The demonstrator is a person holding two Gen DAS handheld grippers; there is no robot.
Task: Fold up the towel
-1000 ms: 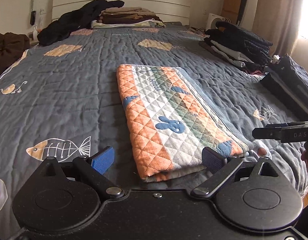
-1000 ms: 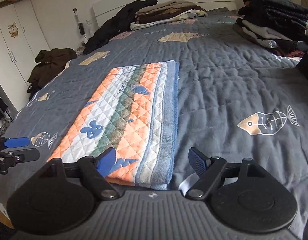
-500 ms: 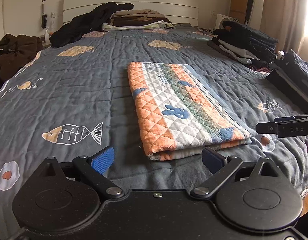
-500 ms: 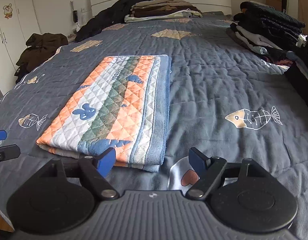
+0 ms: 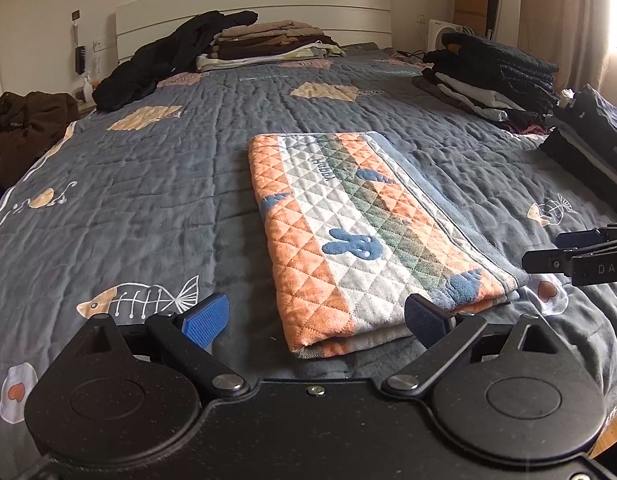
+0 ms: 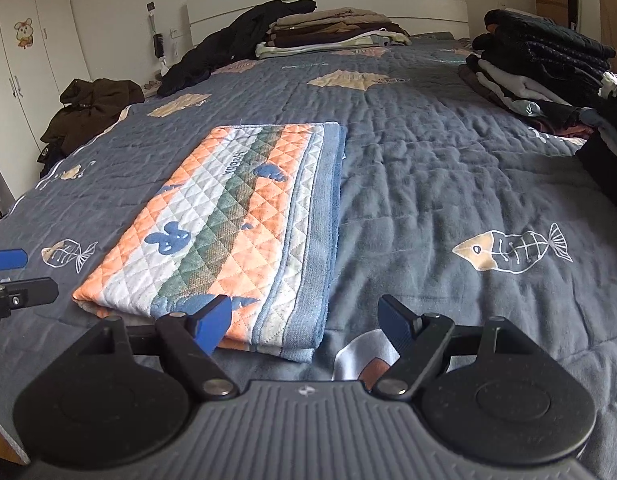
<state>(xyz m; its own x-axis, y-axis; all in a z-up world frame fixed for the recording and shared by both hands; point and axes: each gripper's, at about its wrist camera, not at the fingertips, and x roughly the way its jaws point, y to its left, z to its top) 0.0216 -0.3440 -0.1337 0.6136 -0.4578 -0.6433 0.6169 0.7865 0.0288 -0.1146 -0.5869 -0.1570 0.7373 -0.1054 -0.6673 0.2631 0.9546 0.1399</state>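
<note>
The towel (image 5: 360,236), quilted in orange, white and green bands with blue rabbits, lies folded into a long narrow rectangle on the grey bed quilt (image 5: 128,184). My left gripper (image 5: 314,320) is open just before its near short end, and nothing is held between the blue pads. In the right wrist view the same towel (image 6: 236,216) stretches away with its blue border on the right. My right gripper (image 6: 304,322) is open at the towel's near right corner, gripping nothing. Each gripper shows in the other's view: right gripper (image 5: 580,260), left gripper (image 6: 12,276).
Folded clothes are stacked by the white headboard (image 5: 268,40), with a black jacket (image 5: 168,56) beside them. A second stack of clothes (image 5: 492,76) and dark folded items (image 5: 588,140) line the right side. A brown garment (image 5: 24,128) lies off the left edge. White wardrobe doors (image 6: 24,60) stand left.
Both grippers drew back from the towel's near end, then the left one edged closer again. The towel has not moved, and both grippers stayed open.
</note>
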